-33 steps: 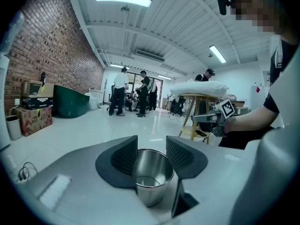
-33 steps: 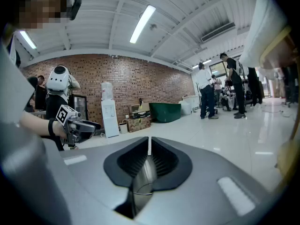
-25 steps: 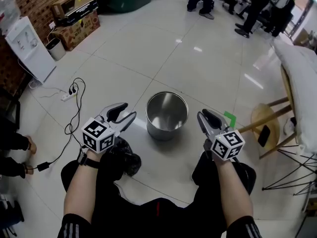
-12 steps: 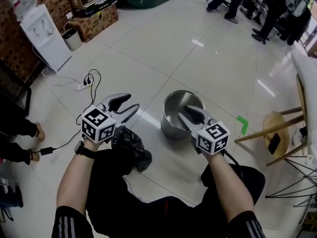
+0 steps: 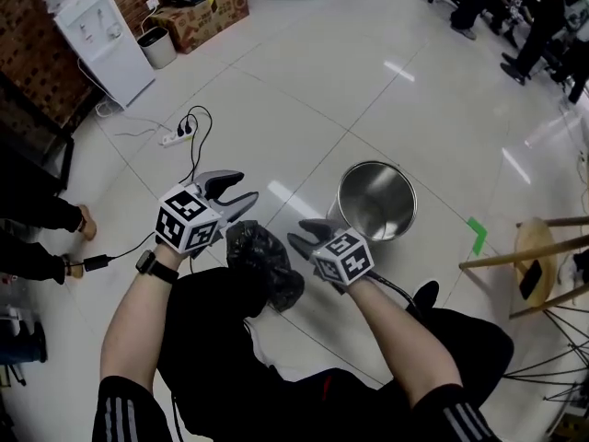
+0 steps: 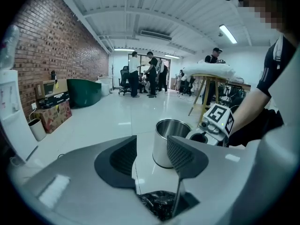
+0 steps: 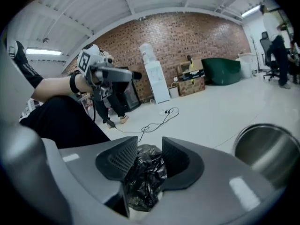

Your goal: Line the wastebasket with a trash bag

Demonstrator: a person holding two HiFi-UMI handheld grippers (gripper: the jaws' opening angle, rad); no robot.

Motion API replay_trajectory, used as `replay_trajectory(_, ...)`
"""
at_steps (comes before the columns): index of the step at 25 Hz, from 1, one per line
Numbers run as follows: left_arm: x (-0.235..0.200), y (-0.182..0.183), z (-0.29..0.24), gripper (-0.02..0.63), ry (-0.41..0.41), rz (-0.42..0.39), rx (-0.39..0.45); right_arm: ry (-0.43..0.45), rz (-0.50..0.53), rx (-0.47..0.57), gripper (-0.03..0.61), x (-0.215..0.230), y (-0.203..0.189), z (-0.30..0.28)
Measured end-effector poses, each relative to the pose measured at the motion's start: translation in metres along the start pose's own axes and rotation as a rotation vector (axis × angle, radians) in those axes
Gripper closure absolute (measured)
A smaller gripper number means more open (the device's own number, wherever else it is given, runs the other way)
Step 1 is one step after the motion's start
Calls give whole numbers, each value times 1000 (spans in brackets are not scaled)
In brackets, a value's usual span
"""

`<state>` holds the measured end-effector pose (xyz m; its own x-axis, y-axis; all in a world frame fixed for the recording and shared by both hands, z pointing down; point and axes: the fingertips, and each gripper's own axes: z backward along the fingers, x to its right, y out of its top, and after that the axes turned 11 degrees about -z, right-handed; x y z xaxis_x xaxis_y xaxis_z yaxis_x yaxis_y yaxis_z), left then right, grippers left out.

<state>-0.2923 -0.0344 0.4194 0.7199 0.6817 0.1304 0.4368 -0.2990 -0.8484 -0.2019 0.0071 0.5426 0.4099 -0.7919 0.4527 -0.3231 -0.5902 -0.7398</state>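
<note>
as i sit over the pale tiled floor, task things: one round shiny steel wastebasket, upright and unlined; one crumpled black plastic trash bag, lying at my knee, near the basket but apart from it.
grippers: two, each carrying one black-and-white marker cube.
left gripper: my jaws stand wide with nothing between the pads; the bag lies just below them.
right gripper: my jaws are apart and have just been opening; the bag is bunched between them, and i cannot tell whether the pads touch it.
floor extras: one white power strip with black cables; one green tape mark.
by the brick wall: one white water dispenser; one small grey bin; printed brown cardboard boxes, count unclear.
seating: one round wooden stool.
writing: the box print is too small to read; the cubes show only square patterns.
</note>
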Motion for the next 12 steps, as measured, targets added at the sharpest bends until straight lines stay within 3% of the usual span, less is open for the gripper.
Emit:
replay_trajectory(4, -2, -29, -2, 417, -31, 48, -31, 45, 8, -166, 405, -11, -58, -66)
replay_trajectory(12, -1, -65, 2, 414, -94, 83, -85, 82, -87, -286, 370, -19, -111, -135)
